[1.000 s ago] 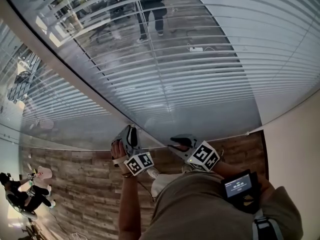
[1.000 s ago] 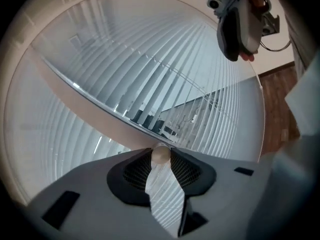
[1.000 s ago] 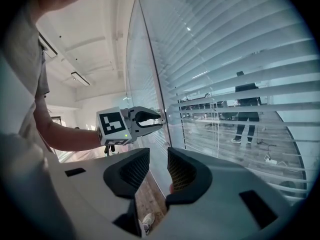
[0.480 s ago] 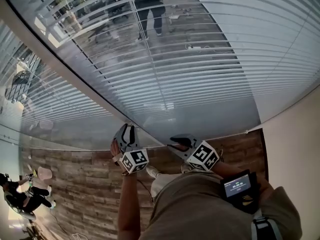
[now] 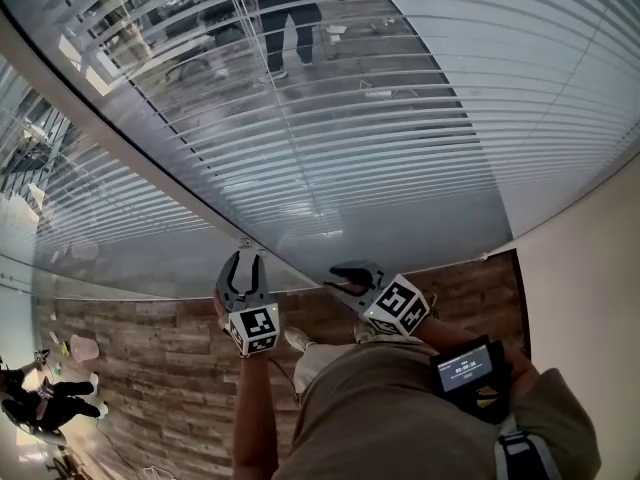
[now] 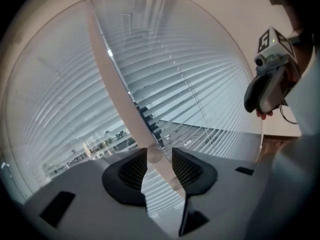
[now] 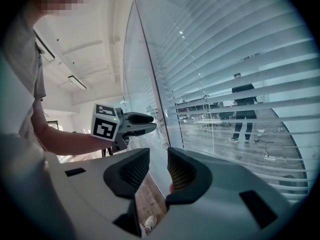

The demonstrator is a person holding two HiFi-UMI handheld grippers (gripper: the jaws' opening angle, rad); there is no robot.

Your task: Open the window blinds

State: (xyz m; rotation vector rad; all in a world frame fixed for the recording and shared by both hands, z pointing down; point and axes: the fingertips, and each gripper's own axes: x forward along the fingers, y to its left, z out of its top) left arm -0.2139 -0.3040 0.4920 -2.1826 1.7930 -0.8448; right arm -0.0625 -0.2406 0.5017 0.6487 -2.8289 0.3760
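White slatted blinds (image 5: 400, 118) hang behind glass, split by a pale upright frame bar (image 5: 130, 158). The slats are tilted enough to show the room beyond. My left gripper (image 5: 245, 258) points at the bar's foot. In the left gripper view its jaws (image 6: 160, 154) are opening, and a clear tilt wand (image 6: 154, 155) stands between the pads with a gap on its right side. My right gripper (image 5: 335, 278) is just to the right, by the glass. Its jaws (image 7: 158, 156) stand apart and only floor shows through the gap. Each gripper shows in the other's view: left gripper (image 7: 147, 121), right gripper (image 6: 252, 101).
A person (image 5: 290, 18) stands beyond the glass. Wood-plank floor (image 5: 150, 348) lies below, with a white wall (image 5: 600, 298) at the right. Seated people (image 5: 40, 398) are at the far lower left. A small screen (image 5: 465, 368) is strapped to my right forearm.
My left gripper has rolled about its own axis, so both fingers now show flat from above, and its jaws stand wider. The right gripper has stayed put.
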